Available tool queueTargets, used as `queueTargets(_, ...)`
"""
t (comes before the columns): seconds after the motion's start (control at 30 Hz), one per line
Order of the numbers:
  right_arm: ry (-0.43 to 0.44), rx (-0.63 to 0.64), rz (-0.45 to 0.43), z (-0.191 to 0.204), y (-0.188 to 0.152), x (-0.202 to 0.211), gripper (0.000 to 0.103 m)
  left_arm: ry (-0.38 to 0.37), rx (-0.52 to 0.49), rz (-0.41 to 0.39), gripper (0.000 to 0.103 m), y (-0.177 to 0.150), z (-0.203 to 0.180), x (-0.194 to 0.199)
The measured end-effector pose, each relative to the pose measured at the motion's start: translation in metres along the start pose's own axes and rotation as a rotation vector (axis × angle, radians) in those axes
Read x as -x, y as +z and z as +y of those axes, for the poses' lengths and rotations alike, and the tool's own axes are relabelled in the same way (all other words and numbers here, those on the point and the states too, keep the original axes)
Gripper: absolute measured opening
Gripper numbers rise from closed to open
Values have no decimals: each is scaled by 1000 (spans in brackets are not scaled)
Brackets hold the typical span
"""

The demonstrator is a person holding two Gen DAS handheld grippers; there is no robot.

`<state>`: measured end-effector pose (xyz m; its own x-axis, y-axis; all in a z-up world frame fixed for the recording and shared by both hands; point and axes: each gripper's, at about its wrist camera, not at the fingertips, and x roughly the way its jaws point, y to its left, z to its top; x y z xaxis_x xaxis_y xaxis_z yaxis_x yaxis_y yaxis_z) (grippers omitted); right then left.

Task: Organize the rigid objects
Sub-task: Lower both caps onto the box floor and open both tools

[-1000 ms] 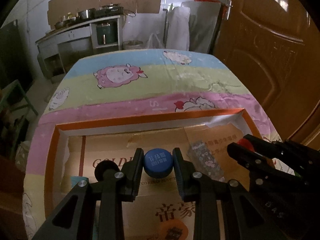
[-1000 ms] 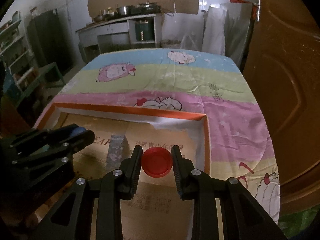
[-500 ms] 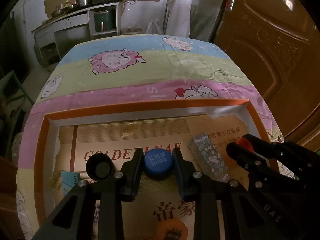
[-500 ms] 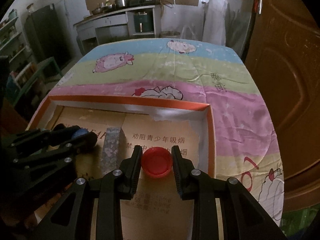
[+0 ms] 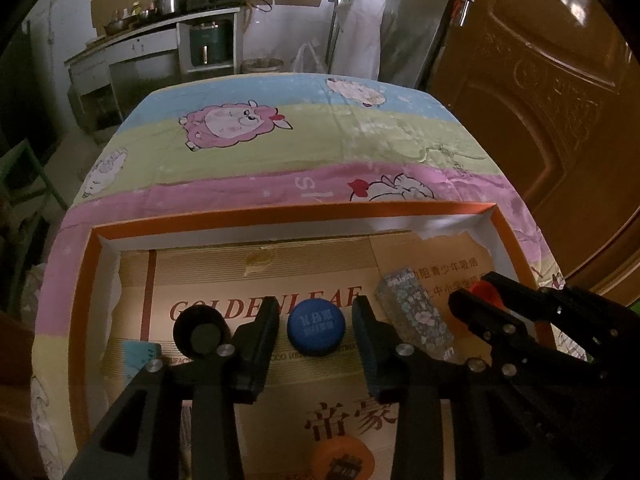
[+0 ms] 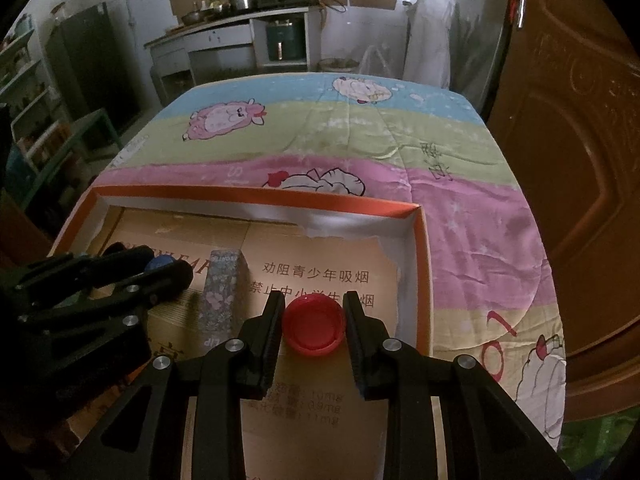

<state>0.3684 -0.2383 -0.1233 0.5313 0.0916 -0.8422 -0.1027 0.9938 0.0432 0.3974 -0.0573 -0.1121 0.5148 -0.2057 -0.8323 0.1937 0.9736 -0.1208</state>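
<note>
My left gripper (image 5: 316,330) is open, its fingers apart on both sides of a blue bottle cap (image 5: 316,327) that lies on the cardboard floor of an orange-rimmed box (image 5: 280,216). My right gripper (image 6: 314,326) is shut on a red bottle cap (image 6: 314,326), held low over the box's right part. A black cap (image 5: 200,334) lies left of the left gripper. A patterned grey slim box (image 5: 416,312) lies between the two grippers; it also shows in the right wrist view (image 6: 222,296).
The box (image 6: 256,196) sits on a table under a cartoon-sheep cloth (image 5: 280,148). A teal card (image 5: 138,356) lies at the box's left. A wooden door (image 5: 560,120) stands to the right. Kitchen counter and shelves are behind.
The left gripper's jaws have opened away from the blue cap, which now rests on the cardboard. The right gripper still holds the red cap, slightly lower and further forward.
</note>
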Motion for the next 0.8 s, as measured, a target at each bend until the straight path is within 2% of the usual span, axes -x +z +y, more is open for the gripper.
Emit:
queueTargets(0.43, -4, -13, -13, 2, -4, 19, 32, 12, -6, -54, 38, -5, -7, 32)
queueTargets(0.8, -4, -30, -36, 5, -17, 52, 32, 16, 0, -96, 38, -20, -10, 67)
